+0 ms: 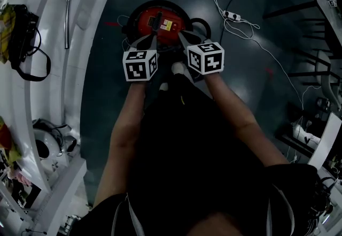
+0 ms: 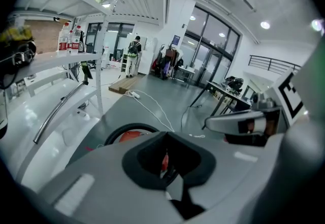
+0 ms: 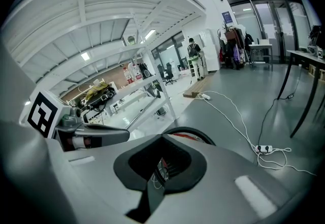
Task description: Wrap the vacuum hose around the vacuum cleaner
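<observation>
Clenched on nothing: left gripper point(image 1: 152, 41), right gripper point(image 1: 182, 40), over round red vacuum cleaner point(image 1: 160, 22); black hose point(image 2: 126, 129) curving round its rim; power strip point(image 1: 232, 15) right, shelving point(image 1: 80, 21) left.

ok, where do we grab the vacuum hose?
Probably the loop of hose that bulges out beside the red vacuum cleaner, on the right in the head view. Come from above with the jaws across the tube. There it seems to stand clear of the body; elsewhere it hugs it.
</observation>
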Action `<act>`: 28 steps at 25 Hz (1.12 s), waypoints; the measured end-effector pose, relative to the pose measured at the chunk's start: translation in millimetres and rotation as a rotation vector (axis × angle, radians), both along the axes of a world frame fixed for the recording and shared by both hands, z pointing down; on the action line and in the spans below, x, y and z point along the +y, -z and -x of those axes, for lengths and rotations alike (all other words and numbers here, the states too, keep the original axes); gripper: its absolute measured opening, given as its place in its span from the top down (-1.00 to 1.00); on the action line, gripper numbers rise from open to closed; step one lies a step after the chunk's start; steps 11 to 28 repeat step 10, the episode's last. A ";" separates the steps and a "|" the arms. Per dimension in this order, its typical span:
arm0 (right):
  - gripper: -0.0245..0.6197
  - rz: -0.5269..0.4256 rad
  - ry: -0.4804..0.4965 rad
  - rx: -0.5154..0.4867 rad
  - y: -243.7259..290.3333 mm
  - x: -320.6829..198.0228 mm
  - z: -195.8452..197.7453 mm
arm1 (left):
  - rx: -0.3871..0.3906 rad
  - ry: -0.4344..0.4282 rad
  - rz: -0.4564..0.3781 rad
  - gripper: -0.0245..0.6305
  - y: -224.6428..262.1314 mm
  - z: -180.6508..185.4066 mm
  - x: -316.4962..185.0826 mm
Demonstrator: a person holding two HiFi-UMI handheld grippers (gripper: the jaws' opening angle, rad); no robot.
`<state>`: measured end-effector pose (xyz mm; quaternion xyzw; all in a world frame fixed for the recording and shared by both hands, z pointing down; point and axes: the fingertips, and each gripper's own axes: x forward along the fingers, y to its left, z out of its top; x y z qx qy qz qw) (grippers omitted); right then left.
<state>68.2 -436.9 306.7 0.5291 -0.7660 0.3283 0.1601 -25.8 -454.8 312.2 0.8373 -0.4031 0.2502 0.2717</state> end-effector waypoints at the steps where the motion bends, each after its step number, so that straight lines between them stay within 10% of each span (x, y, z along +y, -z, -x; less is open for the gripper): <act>1: 0.94 0.002 0.000 -0.001 -0.8 -1.7 0.1 | -0.002 0.000 0.001 0.90 -0.5 0.8 -1.0; 28: 0.94 0.015 0.015 -0.016 -4.7 -6.8 2.8 | -0.009 0.006 0.015 0.90 -6.2 3.1 -4.8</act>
